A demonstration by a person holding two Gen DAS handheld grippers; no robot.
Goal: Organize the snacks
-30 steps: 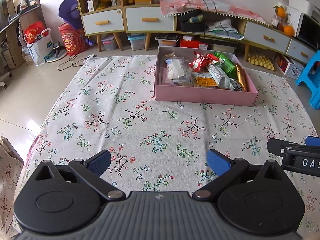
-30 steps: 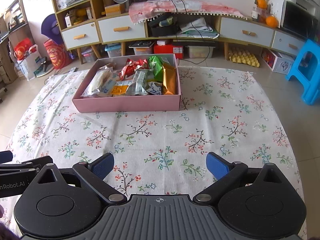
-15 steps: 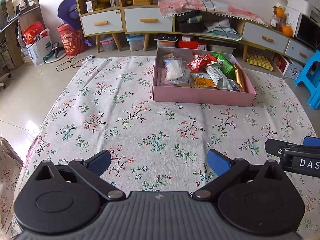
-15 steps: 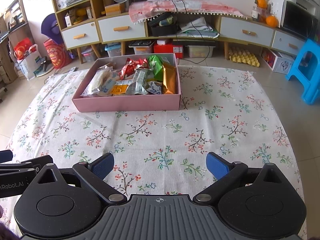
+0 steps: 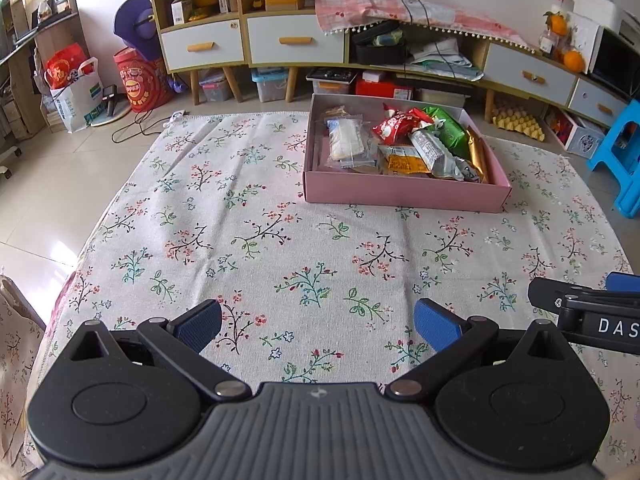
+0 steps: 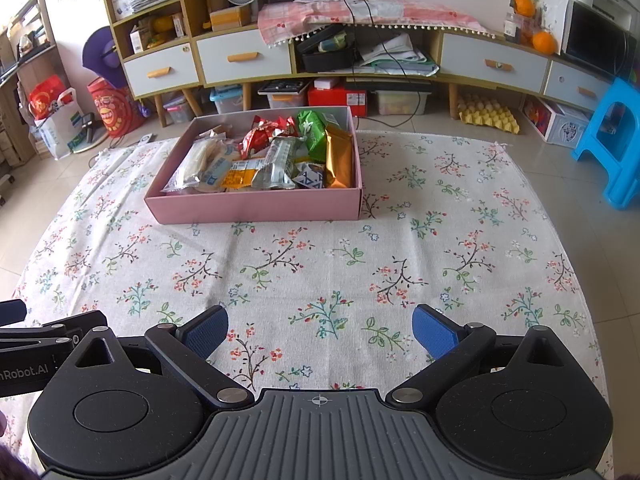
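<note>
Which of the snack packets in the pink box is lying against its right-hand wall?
The long gold foil packet; it lies along the right wall of the pink cardboard box, beside the green packet.

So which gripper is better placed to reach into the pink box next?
Marginally the right gripper: the pink box lies nearly straight ahead of it. From the left gripper it sits off to the right. Both are open and empty.
</note>
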